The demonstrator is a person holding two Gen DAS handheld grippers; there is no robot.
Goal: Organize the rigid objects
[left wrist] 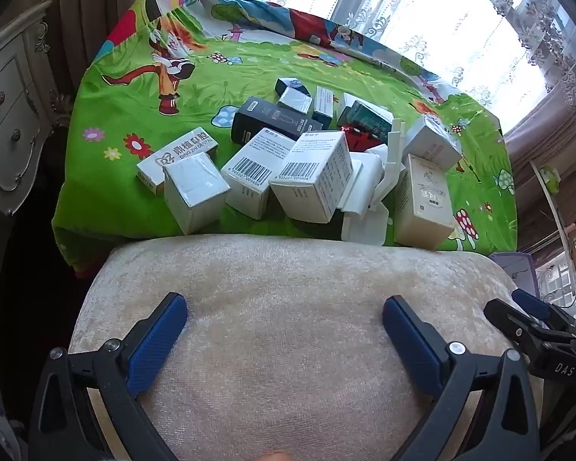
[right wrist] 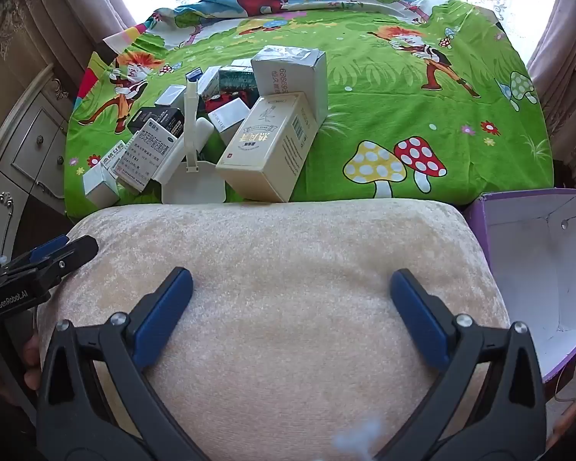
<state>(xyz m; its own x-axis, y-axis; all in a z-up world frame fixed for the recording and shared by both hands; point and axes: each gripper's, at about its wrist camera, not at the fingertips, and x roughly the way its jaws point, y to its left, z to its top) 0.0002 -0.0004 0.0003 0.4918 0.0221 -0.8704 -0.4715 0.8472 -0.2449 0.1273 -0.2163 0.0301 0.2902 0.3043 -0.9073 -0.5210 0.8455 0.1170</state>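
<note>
Boxes (left wrist: 288, 153) lie heaped in a loose pile on the green cartoon cloth (left wrist: 134, 88), mostly white cartons with barcodes, one black carton (left wrist: 265, 121) behind them and a cream carton (right wrist: 267, 146) at the near right edge of the heap. Both claws hang over a beige cushion (left wrist: 288, 288) in front: left gripper (left wrist: 286, 342) spread wide and empty, right gripper (right wrist: 292, 315) likewise gaping with nothing between its blue pads. Beside the cushion's right end sits an open purple box (right wrist: 537, 253).

boxes (right wrist: 211, 126): heaped on tablecloth (right wrist: 403, 88), frame centre-left
cushion (right wrist: 272, 288): below tablecloth, lower frame
open carton (right wrist: 537, 261): right of cushion
</note>
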